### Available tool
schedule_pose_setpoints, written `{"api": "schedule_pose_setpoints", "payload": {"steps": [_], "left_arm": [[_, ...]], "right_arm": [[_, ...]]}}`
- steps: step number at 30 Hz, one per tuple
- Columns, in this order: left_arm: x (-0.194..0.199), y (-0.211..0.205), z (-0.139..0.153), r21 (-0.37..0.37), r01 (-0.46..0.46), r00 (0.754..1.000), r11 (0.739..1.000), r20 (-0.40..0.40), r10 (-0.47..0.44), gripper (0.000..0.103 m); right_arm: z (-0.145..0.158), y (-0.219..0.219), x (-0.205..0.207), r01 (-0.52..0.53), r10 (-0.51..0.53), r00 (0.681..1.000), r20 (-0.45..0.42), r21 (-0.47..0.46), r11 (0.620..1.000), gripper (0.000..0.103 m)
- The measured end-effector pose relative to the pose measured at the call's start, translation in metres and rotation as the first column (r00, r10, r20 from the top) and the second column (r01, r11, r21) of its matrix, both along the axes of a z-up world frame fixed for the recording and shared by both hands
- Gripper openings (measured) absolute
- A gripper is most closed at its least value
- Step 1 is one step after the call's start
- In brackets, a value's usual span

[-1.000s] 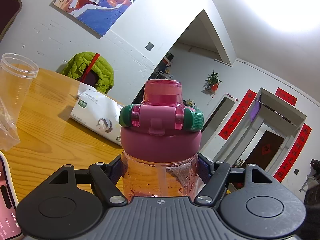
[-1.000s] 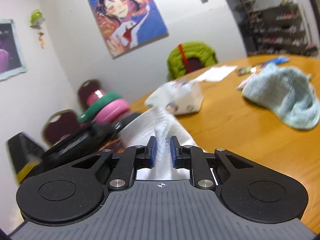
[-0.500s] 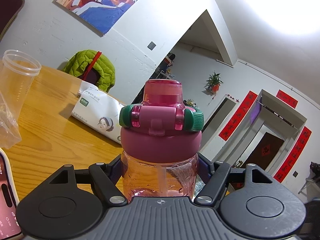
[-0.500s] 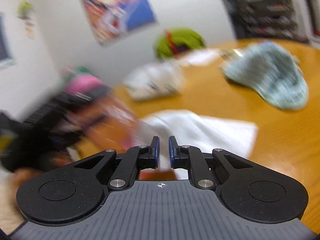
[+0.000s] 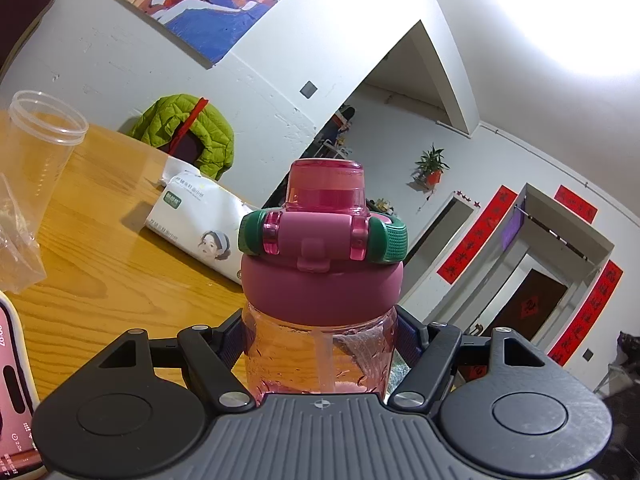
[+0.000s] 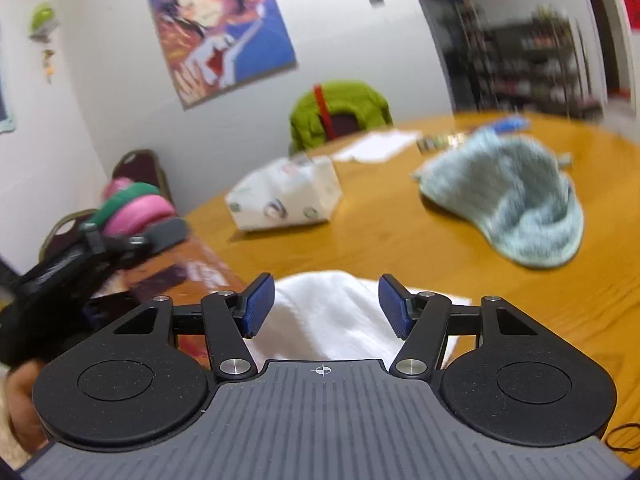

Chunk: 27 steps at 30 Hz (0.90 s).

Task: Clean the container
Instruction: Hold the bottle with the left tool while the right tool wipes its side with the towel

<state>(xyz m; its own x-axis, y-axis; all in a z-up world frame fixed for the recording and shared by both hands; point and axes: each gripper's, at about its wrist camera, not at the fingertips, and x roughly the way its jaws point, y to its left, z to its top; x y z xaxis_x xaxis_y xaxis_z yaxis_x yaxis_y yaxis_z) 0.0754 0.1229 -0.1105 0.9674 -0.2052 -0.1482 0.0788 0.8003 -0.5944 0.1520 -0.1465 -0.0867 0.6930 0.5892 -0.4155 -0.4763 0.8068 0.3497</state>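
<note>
Light source: a blown-out white glare is seen on the ceiling (image 5: 560,20) at the upper right of the left wrist view.
Brightness: both views are evenly and brightly lit.
Shadows: a soft shadow is cast on the counter (image 5: 100,208) beside the tissue pack (image 5: 196,224).
Sharpness: the left view is crisp; the right view is smeared, with the towel (image 6: 508,196) and shelves (image 6: 520,68) blurred.
Distortion: straight walls are bent at the edges.

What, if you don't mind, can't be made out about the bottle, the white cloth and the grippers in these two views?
- Pink bottle: its base is hidden behind the left gripper body, left wrist view.
- White cloth: near edge hidden under the open right gripper; contact unclear, right wrist view.
- Bottle cleanliness: motion blur in the right wrist view hides it.
</note>
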Motion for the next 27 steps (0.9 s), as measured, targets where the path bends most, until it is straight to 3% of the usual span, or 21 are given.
{"api": "schedule_pose_setpoints", "payload": {"steps": [9, 12, 14, 15, 18, 22, 25, 27], "left_arm": [[0.001, 0.001, -0.001, 0.004, 0.001, 1.0, 1.0, 0.003, -0.001, 0.071], [0.002, 0.001, -0.001, 0.007, 0.003, 1.0, 1.0, 0.004, -0.003, 0.071], [0.001, 0.0, 0.0, 0.013, 0.004, 1.0, 1.0, 0.006, -0.004, 0.071], [0.001, -0.001, 0.0, 0.016, 0.005, 1.0, 1.0, 0.007, -0.005, 0.071], [0.001, 0.0, -0.001, 0.016, 0.005, 1.0, 1.0, 0.007, -0.005, 0.071], [0.001, -0.005, 0.001, 0.013, 0.004, 1.0, 1.0, 0.006, -0.004, 0.071], [0.001, -0.006, 0.002, 0.017, 0.004, 1.0, 1.0, 0.007, -0.004, 0.071], [0.001, -0.007, 0.002, 0.019, 0.004, 1.0, 1.0, 0.007, -0.004, 0.071]], "right_arm": [[-0.037, 0.038, 0.043, -0.083, 0.064, 0.993, -0.095, -0.21, 0.974, 0.064], [-0.043, 0.048, 0.03, -0.09, 0.093, 0.996, -0.009, -0.342, 0.935, 0.046], [-0.042, 0.047, 0.023, -0.113, 0.119, 0.993, -0.005, -0.345, 0.932, 0.012], [-0.041, 0.047, 0.021, -0.117, 0.123, 0.992, -0.006, -0.347, 0.931, 0.007], [-0.041, 0.044, 0.009, -0.057, 0.084, 0.995, 0.047, -0.412, 0.909, 0.005], [-0.023, 0.015, -0.014, -0.01, 0.043, 0.994, 0.099, -0.313, 0.95, 0.005], [-0.002, 0.004, -0.046, -0.056, 0.103, 0.979, 0.175, -0.254, 0.965, 0.005], [0.009, 0.014, -0.069, -0.104, 0.17, 0.959, 0.226, -0.276, 0.956, 0.005]]}}
